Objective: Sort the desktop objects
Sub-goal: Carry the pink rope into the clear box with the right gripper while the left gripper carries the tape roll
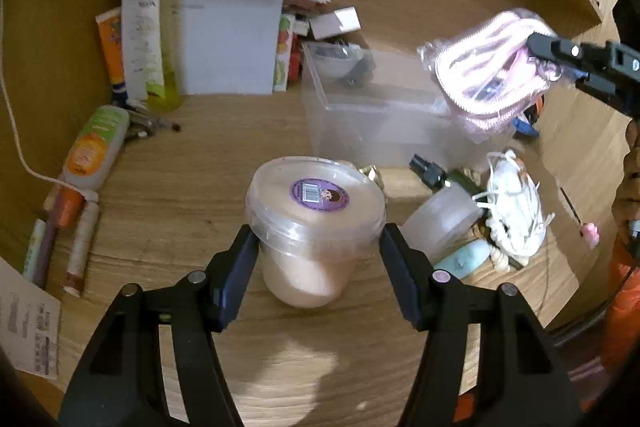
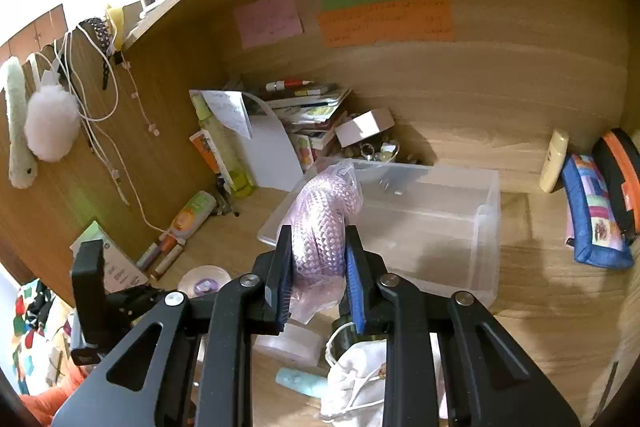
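Note:
A clear plastic tub (image 1: pixel 316 211) of beige contents with a purple label on its lid sits between the fingers of my left gripper (image 1: pixel 318 239). Both pads touch its wall just under the rim, so the gripper is shut on it. My right gripper (image 2: pixel 319 233) is shut on a clear bag holding a coiled pink cord (image 2: pixel 320 223). That bag hangs above the near left corner of an empty clear plastic bin (image 2: pixel 492 187). The left wrist view shows the bag (image 1: pixel 492 67) and the right gripper (image 1: pixel 536 45) at the right, over the bin (image 1: pixel 316 83).
A white drawstring pouch (image 1: pixel 516 211), a round clear jar (image 1: pixel 444 219) and a teal tube (image 1: pixel 464 259) lie right of the tub. Bottles and tubes (image 1: pixel 96 147) line the left wall. A white box with papers (image 1: pixel 224 39) and books stand behind. Pencil cases (image 2: pixel 592 215) lean at the far right.

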Action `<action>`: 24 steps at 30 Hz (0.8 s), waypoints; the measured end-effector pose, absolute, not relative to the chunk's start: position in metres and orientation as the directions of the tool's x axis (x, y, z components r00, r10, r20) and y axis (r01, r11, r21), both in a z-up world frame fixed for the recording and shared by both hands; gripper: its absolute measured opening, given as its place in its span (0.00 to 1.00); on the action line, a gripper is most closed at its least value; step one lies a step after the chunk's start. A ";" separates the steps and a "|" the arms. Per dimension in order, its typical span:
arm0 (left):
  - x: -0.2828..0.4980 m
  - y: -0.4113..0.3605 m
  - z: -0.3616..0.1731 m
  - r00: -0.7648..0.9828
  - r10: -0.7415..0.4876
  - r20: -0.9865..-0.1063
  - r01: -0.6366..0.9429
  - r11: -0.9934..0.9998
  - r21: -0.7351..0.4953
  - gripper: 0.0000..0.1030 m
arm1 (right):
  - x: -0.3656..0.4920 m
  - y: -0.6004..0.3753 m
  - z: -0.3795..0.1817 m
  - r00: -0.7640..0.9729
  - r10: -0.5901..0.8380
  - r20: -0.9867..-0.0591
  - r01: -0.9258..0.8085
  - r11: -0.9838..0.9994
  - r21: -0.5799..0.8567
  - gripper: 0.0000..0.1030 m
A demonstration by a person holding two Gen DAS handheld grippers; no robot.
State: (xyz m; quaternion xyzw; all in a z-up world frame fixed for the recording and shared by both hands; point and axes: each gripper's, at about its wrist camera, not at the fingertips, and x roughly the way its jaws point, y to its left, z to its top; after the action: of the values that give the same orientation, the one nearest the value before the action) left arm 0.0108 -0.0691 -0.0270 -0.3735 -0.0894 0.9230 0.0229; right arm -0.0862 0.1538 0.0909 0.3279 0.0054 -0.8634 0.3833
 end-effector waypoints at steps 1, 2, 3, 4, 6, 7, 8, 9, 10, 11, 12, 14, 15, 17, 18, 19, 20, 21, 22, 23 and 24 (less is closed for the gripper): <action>0.011 -0.071 -0.024 -0.727 0.108 -0.678 0.027 -0.982 -0.185 0.60 | -0.088 0.154 0.092 -0.495 -0.657 -0.569 0.661 -0.709 0.245 0.20; 0.012 -0.072 -0.020 -0.734 0.106 -0.671 0.028 -0.982 -0.186 0.60 | -0.090 0.155 0.094 -0.495 -0.657 -0.569 0.659 -0.711 0.248 0.20; 0.011 -0.073 -0.017 -0.740 0.102 -0.665 0.030 -0.982 -0.185 0.60 | -0.091 0.155 0.095 -0.496 -0.658 -0.567 0.656 -0.712 0.252 0.20; 0.010 -0.074 -0.013 -0.747 0.097 -0.657 0.032 -0.983 -0.182 0.58 | -0.093 0.156 0.096 -0.495 -0.659 -0.566 0.655 -0.711 0.256 0.20; 0.008 -0.075 -0.007 -0.753 0.098 -0.650 0.030 -0.983 -0.183 0.58 | -0.095 0.156 0.098 -0.503 -0.657 -0.562 0.649 -0.716 0.256 0.20; 0.005 -0.076 -0.004 -0.757 0.100 -0.645 0.027 -0.983 -0.184 0.58 | -0.097 0.156 0.100 -0.510 -0.653 -0.560 0.647 -0.720 0.251 0.20; 0.002 -0.076 -0.002 -0.759 0.101 -0.643 0.021 -0.984 -0.179 0.58 | -0.098 0.156 0.101 -0.515 -0.650 -0.559 0.645 -0.723 0.247 0.20; 0.000 -0.075 -0.002 -0.759 0.100 -0.644 0.015 -0.985 -0.172 0.58 | -0.099 0.157 0.101 -0.520 -0.647 -0.558 0.643 -0.726 0.243 0.20; -0.005 -0.074 -0.004 -0.754 0.099 -0.650 0.011 -0.987 -0.163 0.58 | -0.101 0.157 0.101 -0.526 -0.640 -0.560 0.638 -0.732 0.238 0.20; -0.008 -0.073 -0.007 -0.747 0.099 -0.658 0.010 -0.987 -0.159 0.58 | -0.102 0.157 0.100 -0.527 -0.637 -0.563 0.635 -0.735 0.238 0.20; -0.011 -0.072 -0.011 -0.739 0.099 -0.666 0.010 -0.987 -0.158 0.58 | -0.104 0.157 0.099 -0.527 -0.634 -0.566 0.631 -0.738 0.240 0.20; -0.018 -0.075 -0.021 -0.719 0.118 -0.685 0.009 -0.984 -0.179 0.58 | -0.108 0.159 0.097 -0.522 -0.633 -0.572 0.624 -0.740 0.250 0.20; -0.020 -0.076 -0.025 -0.712 0.130 -0.690 0.009 -0.981 -0.195 0.58 | -0.110 0.160 0.096 -0.523 -0.630 -0.574 0.620 -0.743 0.251 0.20; -0.021 -0.077 -0.027 -0.713 0.137 -0.687 0.013 -0.978 -0.209 0.58 | -0.115 0.161 0.094 -0.529 -0.621 -0.578 0.611 -0.752 0.249 0.20; -0.021 -0.077 -0.027 -0.717 0.136 -0.684 0.014 -0.978 -0.210 0.58 | -0.117 0.161 0.094 -0.533 -0.615 -0.581 0.607 -0.756 0.245 0.20; -0.021 -0.077 -0.026 -0.721 0.135 -0.679 0.013 -0.978 -0.208 0.58 | -0.119 0.161 0.094 -0.538 -0.606 -0.585 0.601 -0.763 0.237 0.21; -0.020 -0.077 -0.023 -0.727 0.132 -0.674 0.014 -0.978 -0.207 0.58 | -0.120 0.161 0.094 -0.541 -0.602 -0.587 0.598 -0.767 0.235 0.21; -0.019 -0.077 -0.020 -0.732 0.133 -0.668 0.013 -0.978 -0.209 0.58 | -0.122 0.161 0.094 -0.541 -0.601 -0.588 0.598 -0.767 0.233 0.21; -0.018 -0.077 -0.016 -0.740 0.135 -0.658 0.009 -0.978 -0.210 0.58 | -0.123 0.161 0.094 -0.540 -0.601 -0.590 0.599 -0.766 0.232 0.20; -0.017 -0.078 -0.012 -0.746 0.136 -0.652 0.006 -0.977 -0.211 0.58 | -0.124 0.161 0.095 -0.540 -0.601 -0.589 0.599 -0.767 0.233 0.20; -0.017 -0.078 -0.008 -0.751 0.138 -0.645 0.002 -0.977 -0.211 0.58 | -0.125 0.161 0.096 -0.541 -0.601 -0.588 0.599 -0.766 0.232 0.20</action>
State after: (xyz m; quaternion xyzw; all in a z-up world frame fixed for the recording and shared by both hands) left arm -0.0171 -0.0783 -0.0083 -0.3506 -0.0996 0.9305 0.0365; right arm -0.1253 0.1607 0.0956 0.3357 -0.0015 -0.8778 0.3417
